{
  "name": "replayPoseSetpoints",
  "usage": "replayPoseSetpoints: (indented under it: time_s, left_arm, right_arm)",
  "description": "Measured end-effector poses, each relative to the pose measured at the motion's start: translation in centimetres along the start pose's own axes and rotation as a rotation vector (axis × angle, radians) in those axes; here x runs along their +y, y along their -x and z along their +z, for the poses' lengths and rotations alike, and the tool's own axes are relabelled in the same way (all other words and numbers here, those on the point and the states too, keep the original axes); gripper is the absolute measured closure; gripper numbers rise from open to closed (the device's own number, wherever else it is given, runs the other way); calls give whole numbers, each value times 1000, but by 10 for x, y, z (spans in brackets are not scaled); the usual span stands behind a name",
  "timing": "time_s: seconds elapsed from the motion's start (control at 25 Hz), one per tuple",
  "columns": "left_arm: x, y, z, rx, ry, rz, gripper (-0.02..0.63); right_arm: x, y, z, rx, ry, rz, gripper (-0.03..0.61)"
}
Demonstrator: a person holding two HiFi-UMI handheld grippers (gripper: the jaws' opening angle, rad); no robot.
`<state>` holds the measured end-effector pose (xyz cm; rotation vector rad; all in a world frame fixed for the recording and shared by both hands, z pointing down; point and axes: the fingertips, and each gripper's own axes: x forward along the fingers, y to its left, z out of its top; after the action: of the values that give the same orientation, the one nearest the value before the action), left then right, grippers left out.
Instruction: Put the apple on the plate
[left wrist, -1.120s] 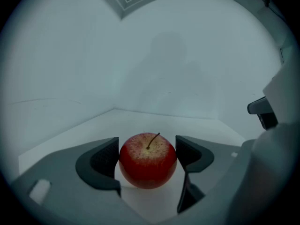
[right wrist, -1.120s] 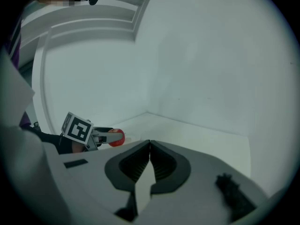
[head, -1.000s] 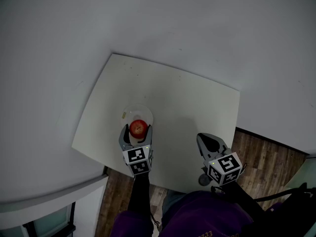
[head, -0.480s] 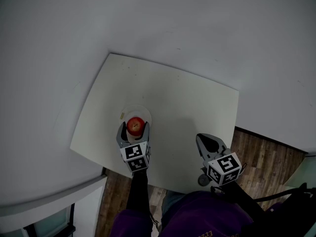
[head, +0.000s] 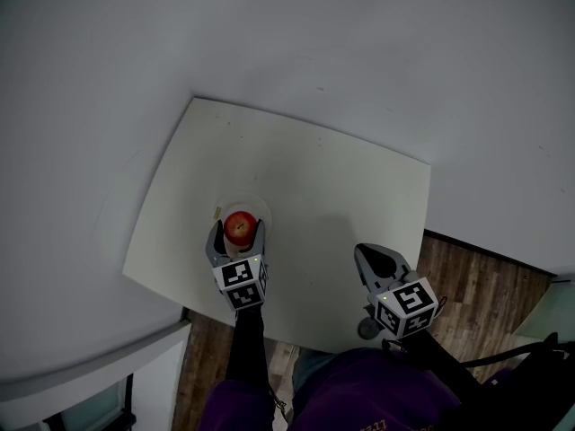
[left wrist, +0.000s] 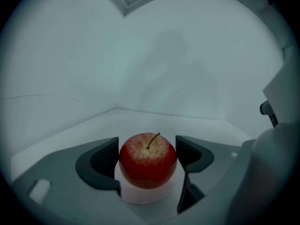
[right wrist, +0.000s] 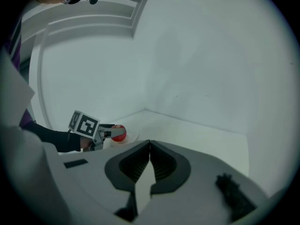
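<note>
A red apple [head: 238, 227] with a stem sits upright over a small white plate [head: 244, 199] near the table's front left. My left gripper [head: 237, 229] is shut on the apple, one jaw pressed against each side. In the left gripper view the apple [left wrist: 148, 160] fills the gap between the dark pads, and the plate [left wrist: 140, 197] shows white directly under it. Whether the apple touches the plate I cannot tell. My right gripper [head: 376, 259] hovers at the table's front right edge, shut and holding nothing; its view shows the apple [right wrist: 119, 133] far to the left.
The cream table [head: 332, 178] stands in a corner of pale walls. Wooden floor [head: 485, 285] shows past its right and front edges. A person's purple sleeve [head: 359, 393] is at the bottom.
The left gripper has carried the apple a little farther over the plate, away from the front rim. The right gripper has stayed put.
</note>
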<state>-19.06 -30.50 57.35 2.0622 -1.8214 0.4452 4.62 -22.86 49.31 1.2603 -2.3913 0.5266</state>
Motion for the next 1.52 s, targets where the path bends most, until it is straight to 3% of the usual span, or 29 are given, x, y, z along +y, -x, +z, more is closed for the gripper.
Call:
replayPoseSetpoints:
  time_s: [1.2, 1.52]
  left_arm:
    - [2, -9, -7, -15, 12, -13, 224]
    - [0, -8, -2, -30, -25, -21, 224]
  right_arm:
    - [-3, 0, 0, 3, -2, -21, 566]
    - [-4, 1, -1, 6, -5, -20, 566]
